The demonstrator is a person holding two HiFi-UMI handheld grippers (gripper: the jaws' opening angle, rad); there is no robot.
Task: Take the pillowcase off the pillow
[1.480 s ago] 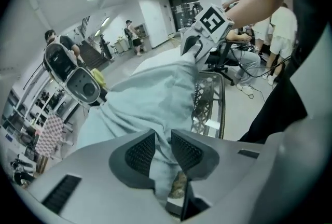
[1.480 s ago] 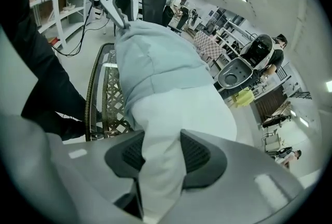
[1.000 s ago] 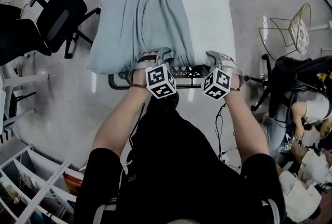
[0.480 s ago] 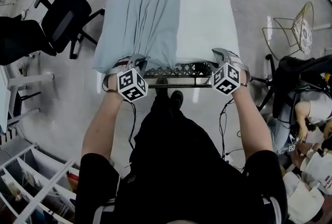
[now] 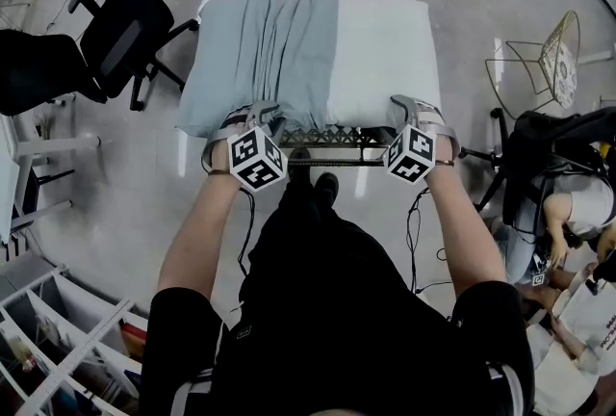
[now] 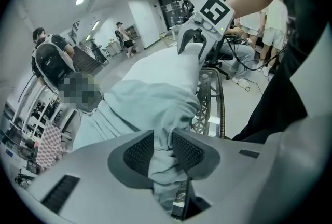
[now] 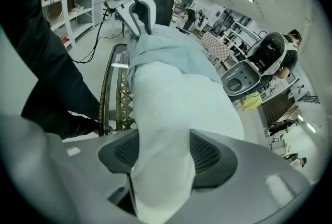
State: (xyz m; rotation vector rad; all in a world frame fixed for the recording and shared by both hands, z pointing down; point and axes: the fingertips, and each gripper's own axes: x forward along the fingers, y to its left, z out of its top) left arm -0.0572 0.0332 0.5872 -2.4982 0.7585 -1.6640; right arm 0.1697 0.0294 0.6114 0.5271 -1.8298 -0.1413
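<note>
Plainly, the pillow (image 5: 385,48) lies flat on the mesh bench (image 5: 337,137). The blue-grey pillowcase (image 5: 265,48) covers only its left half, and the right half is bare white.

The left gripper (image 6: 162,151) has a bunched fold of pillowcase at the near edge between its jaws. They have just been opening, but the cloth fills the narrow gap and both pads bear on it. The right gripper (image 7: 163,154) has the pillow's bare near corner between its jaws. These too have just been opening, and they stand wider, pressing into the stuffing on either side.

Both things look light and soft. The case is thin cloth that gathers into ridges, so it should slide over the pillow but drag wherever it bunches. A single layer could slip from the pads, so a thick gather near the open hem seems the safer hold. The pillow squashes easily, so a shallow pinch on its corner may pull free, and a bite deep into the corner would anchor it better. The case probably comes off leftward, away from that anchored corner.
</note>
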